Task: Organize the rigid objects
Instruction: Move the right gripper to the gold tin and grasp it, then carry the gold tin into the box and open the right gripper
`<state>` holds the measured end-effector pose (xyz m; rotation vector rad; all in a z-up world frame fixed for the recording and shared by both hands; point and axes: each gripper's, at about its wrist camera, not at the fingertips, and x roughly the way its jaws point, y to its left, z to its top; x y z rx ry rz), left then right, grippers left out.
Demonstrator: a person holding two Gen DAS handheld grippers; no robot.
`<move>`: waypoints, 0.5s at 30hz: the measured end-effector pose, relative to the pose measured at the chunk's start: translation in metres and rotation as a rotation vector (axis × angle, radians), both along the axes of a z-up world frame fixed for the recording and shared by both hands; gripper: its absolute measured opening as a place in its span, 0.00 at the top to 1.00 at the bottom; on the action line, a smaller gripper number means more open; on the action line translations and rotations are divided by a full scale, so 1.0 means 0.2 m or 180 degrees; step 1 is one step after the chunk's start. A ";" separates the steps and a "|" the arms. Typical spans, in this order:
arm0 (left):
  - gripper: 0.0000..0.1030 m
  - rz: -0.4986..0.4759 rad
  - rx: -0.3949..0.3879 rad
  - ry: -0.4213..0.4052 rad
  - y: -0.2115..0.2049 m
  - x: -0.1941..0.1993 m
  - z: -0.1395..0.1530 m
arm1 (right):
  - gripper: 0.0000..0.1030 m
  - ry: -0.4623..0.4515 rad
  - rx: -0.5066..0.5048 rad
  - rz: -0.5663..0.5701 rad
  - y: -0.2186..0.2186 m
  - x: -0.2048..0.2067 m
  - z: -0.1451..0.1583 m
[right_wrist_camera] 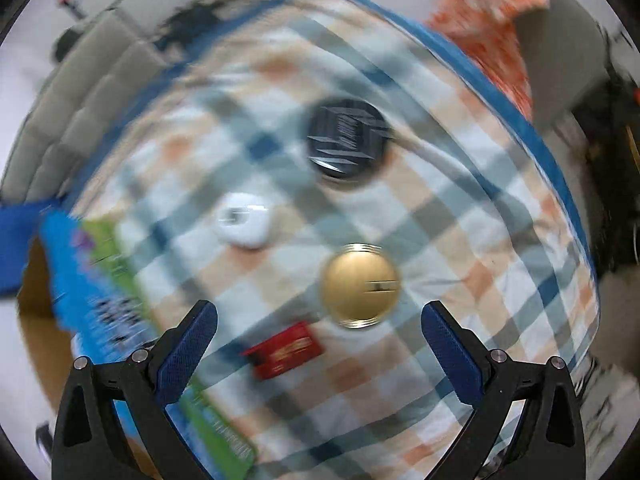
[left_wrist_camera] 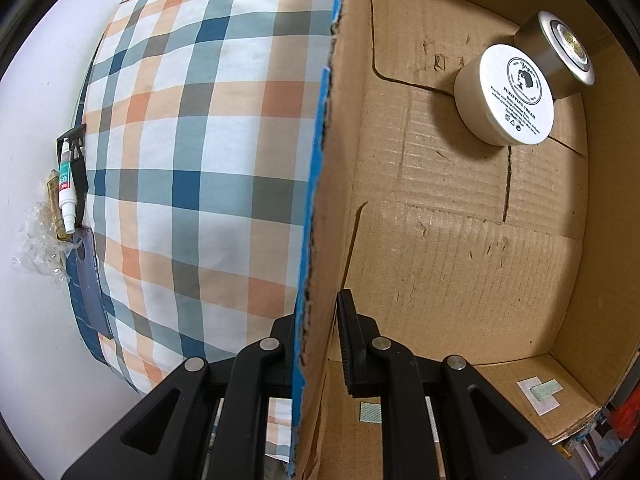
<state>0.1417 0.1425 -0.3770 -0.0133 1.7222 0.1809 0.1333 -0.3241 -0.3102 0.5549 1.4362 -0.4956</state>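
My left gripper (left_wrist_camera: 318, 332) is shut on the side wall of a cardboard box (left_wrist_camera: 320, 200), one finger outside and one inside. Inside the box lie a white cream jar (left_wrist_camera: 506, 96) and a silver round tin (left_wrist_camera: 560, 50), touching each other at the far corner. My right gripper (right_wrist_camera: 320, 332) is open and empty above a plaid bed sheet (right_wrist_camera: 460, 240). Below it lie a gold round lid (right_wrist_camera: 360, 284), a black round tin (right_wrist_camera: 348, 136), a white round case (right_wrist_camera: 244, 220) and a small red box (right_wrist_camera: 286, 350). The right wrist view is motion-blurred.
The box's blue and green printed outer side (right_wrist_camera: 104, 312) shows at the left of the right wrist view. A white tube (left_wrist_camera: 66, 192) and plastic wrap (left_wrist_camera: 40, 248) lie by the wall beyond the plaid pillow (left_wrist_camera: 200, 160). Grey cushions (right_wrist_camera: 80, 92) and orange fabric (right_wrist_camera: 492, 12) border the bed.
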 end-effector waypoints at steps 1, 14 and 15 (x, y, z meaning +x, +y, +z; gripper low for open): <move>0.89 -0.0002 0.0002 0.0001 0.00 0.00 0.00 | 0.00 0.0040 0.0044 -0.0054 -0.03 0.00 -0.05; 0.89 0.0020 0.0002 0.0002 -0.01 0.01 0.01 | 0.25 0.0488 0.0162 -0.0190 -0.10 0.03 -0.41; 0.89 0.0021 0.0001 0.0001 -0.01 0.01 0.01 | 0.31 0.0512 0.0175 -0.0191 -0.10 0.03 -0.43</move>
